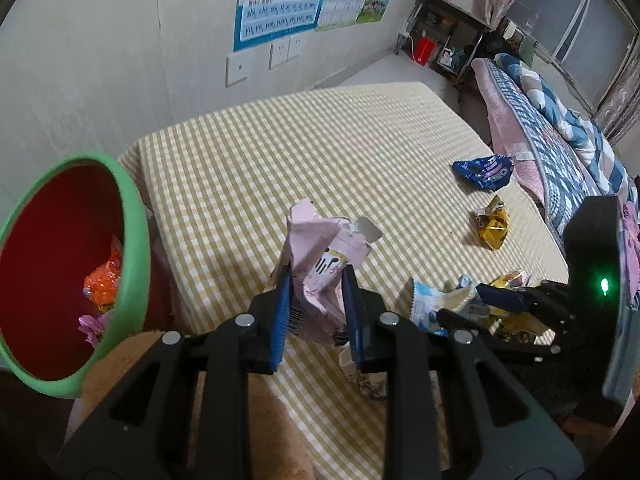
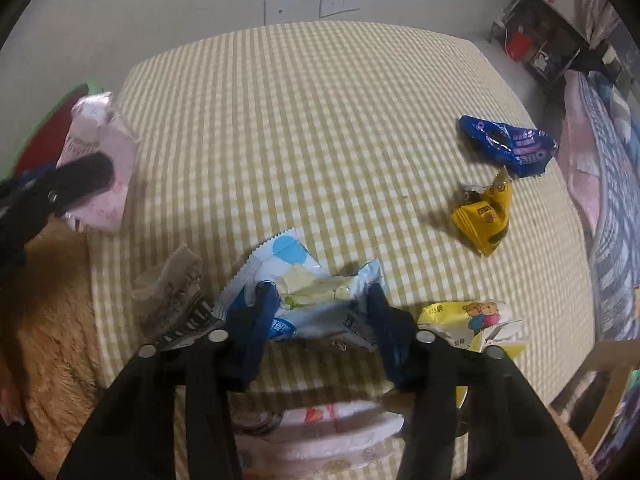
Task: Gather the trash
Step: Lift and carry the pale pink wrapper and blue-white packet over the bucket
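The left gripper (image 1: 316, 304) pinches a crumpled pink wrapper (image 1: 320, 272) above the checked surface (image 1: 320, 152), beside a green-rimmed red bin (image 1: 132, 240).

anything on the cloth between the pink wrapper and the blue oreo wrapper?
Nothing. In the right wrist view, only bare checked cloth runs from the pink wrapper, held in the left gripper, to the blue Oreo wrapper.

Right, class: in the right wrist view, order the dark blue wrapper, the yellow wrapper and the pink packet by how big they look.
1. pink packet, though it is nearer the camera
2. dark blue wrapper
3. yellow wrapper; these two look close
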`<state>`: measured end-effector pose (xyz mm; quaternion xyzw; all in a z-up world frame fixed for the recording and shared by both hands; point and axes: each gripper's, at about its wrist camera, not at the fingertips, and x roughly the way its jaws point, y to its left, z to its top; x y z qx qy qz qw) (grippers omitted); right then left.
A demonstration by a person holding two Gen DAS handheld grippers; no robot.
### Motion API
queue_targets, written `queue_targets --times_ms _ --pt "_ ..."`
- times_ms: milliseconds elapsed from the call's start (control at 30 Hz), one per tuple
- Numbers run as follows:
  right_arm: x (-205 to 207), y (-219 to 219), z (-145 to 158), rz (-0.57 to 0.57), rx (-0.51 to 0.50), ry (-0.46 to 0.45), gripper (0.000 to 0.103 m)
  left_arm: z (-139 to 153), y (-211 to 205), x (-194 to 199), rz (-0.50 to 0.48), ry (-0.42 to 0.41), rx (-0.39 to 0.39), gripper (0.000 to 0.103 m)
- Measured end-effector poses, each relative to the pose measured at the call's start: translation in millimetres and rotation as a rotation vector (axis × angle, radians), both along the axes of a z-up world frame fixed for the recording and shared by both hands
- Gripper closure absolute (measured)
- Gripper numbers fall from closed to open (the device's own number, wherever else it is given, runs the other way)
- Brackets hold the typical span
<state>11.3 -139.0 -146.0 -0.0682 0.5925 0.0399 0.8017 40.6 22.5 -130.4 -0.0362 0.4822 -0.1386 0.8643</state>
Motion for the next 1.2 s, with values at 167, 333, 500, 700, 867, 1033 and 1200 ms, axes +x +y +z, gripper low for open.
queue_targets --times_ms 167,333,500,700,867,1033,1200 --pt "7.7 -23.2 20.4 -0.090 0.199 -0.055 0.098 11.7 9.0 -4.7 0.023 -0.028 -0.013 0.079" --pt "11.9 -42.4 44.9 -0.155 0.366 -0.130 0.098 21.5 14.7 -7.1 0.040 -0.057 -0.011 0.079" --pt "13.7 -44.2 42.1 -0.179 0.400 -0.111 0.098 24.0 17.4 -7.5 0.049 -0.061 -0.014 0.079" --pt "10.0 -44.6 53.8 -0.196 0.446 -0.178 0.098 25.0 18.5 -7.8 0.048 -0.066 -0.013 0.079" --pt "10.7 -53.4 59.2 -0.228 0.513 -0.216 0.098 30.9 19.3 -11.1 0.049 -0.088 -0.002 0.079" --pt "7.4 -53.8 65.1 -0.234 0.540 -0.228 0.098 37.4 23.2 -12.4 0.060 -0.107 0.005 0.079" --pt "2.5 -50.8 77.8 -0.227 0.544 -0.268 0.098 46.2 30.3 -13.4 0.073 -0.128 0.006 0.079"
